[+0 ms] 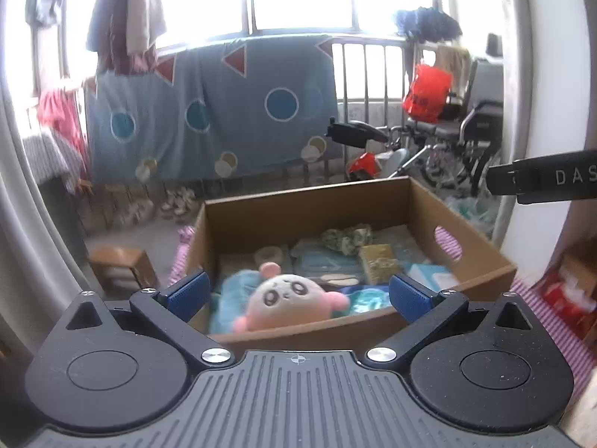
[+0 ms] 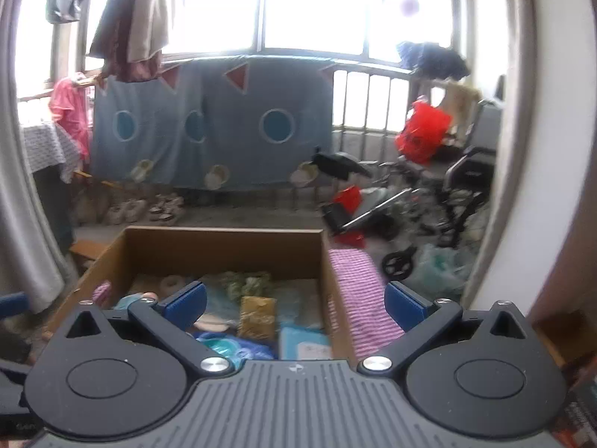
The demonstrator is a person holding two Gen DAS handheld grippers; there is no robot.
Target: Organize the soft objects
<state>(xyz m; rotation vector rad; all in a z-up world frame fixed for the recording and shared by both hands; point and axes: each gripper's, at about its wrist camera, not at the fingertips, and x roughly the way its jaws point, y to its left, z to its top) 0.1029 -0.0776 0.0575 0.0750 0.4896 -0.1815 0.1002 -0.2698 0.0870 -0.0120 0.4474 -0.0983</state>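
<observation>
An open cardboard box point(image 1: 466, 250) stands on a pink striped cloth point(image 2: 358, 291). Inside it lie a round pink-and-cream plush toy point(image 1: 287, 304), a green patterned fabric piece point(image 1: 347, 237), a yellow sponge-like block point(image 1: 378, 263) and blue soft items. My left gripper point(image 1: 298, 295) is open, its blue pads wide apart just before the box's near wall, with the plush seen between them but untouched. My right gripper point(image 2: 294, 302) is open and empty, hovering over the box's point(image 2: 224, 242) right half. The yellow block point(image 2: 257, 317) and green fabric point(image 2: 246, 282) show below it.
A blue blanket point(image 1: 209, 112) hangs over a railing under bright windows. A wheelchair point(image 1: 462, 138) and a red bag point(image 1: 427, 93) stand at the back right. A small wooden stool point(image 1: 123, 265) sits left of the box. Curtains frame both sides.
</observation>
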